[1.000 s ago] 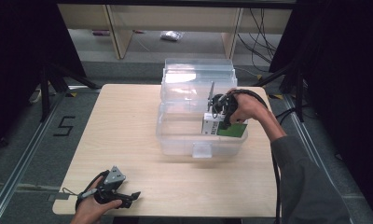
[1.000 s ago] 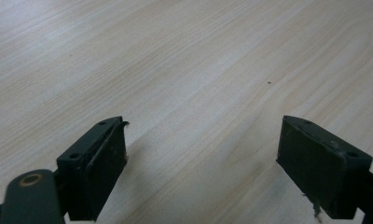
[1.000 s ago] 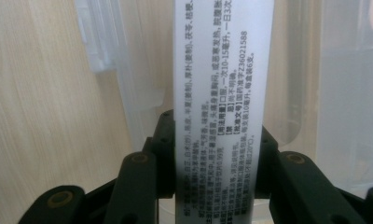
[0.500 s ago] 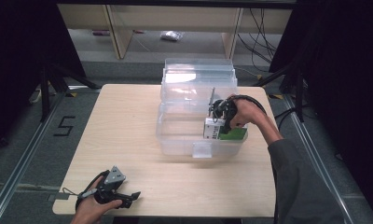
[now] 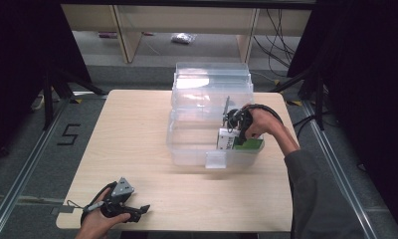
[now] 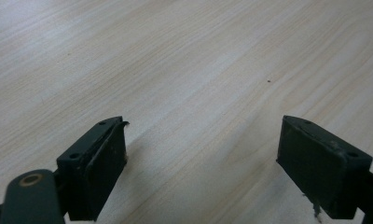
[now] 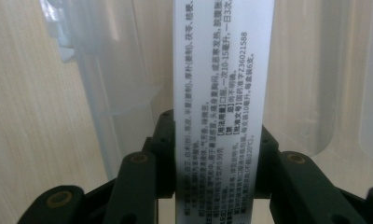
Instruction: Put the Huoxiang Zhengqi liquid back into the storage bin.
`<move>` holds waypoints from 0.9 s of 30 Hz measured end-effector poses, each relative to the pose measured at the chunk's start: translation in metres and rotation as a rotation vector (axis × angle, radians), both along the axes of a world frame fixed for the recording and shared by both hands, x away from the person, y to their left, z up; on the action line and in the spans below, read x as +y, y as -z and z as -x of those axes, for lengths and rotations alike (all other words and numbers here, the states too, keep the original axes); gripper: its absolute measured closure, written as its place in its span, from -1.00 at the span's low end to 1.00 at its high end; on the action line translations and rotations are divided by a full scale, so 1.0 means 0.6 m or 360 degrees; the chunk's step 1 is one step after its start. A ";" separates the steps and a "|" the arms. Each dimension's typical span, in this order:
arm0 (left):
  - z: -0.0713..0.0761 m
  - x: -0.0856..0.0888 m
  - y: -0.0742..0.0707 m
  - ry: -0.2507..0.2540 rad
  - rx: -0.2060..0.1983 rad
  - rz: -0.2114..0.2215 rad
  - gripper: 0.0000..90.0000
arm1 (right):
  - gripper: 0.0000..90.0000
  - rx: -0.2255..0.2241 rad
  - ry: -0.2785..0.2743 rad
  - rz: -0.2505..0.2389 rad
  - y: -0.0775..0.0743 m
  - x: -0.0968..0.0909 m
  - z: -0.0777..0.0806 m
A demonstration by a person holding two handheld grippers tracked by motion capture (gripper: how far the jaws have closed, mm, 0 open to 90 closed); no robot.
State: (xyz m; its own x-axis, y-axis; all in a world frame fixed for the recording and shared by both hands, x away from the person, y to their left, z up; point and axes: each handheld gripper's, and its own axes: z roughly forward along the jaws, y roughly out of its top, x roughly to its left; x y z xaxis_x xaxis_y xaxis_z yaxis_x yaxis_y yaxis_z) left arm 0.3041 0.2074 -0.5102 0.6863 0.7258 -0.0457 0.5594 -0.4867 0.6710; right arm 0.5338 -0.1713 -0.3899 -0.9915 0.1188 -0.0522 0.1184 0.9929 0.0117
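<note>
right of centre in the high view, the right gripper [image 5: 230,130] is clamping a white and green box [image 5: 235,142] inside the clear plastic bin [image 5: 187,144]. at lower left, the left gripper [image 5: 137,211] is resting on the table [image 5: 127,129], jaws wide and holding nothing.

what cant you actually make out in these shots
- Box: right tool view, both ends cut off by the frame; print too small to read.
- Box bottom: high view, hidden by the hand and bin wall, so whether it rests on the bin floor is unclear.
- Right tool pads: hidden behind the box.
- Left tool: body cut off by the bottom edge.
</note>
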 end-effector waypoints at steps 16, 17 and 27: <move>0.000 0.001 -0.001 0.0013 0.0007 -0.0005 -0.67 | 0.42 0.0022 -0.0028 0.0004 0.025 -0.002 0.001; 0.000 0.000 0.000 -0.0001 -0.0001 -0.0002 -0.67 | 0.42 0.0018 -0.0023 0.0000 0.025 -0.001 0.002; 0.000 0.000 0.000 0.0000 0.0000 -0.0004 -0.67 | 0.41 0.0034 0.0023 0.0038 0.034 -0.003 0.007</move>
State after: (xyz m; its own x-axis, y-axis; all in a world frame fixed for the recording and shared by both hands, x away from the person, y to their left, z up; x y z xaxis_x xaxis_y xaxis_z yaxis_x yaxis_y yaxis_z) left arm 0.3042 0.2075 -0.5103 0.6863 0.7260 -0.0440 0.5595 -0.4884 0.6696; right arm 0.5294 -0.1729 -0.4100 -0.9907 0.1319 -0.0339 0.1325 0.9911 -0.0145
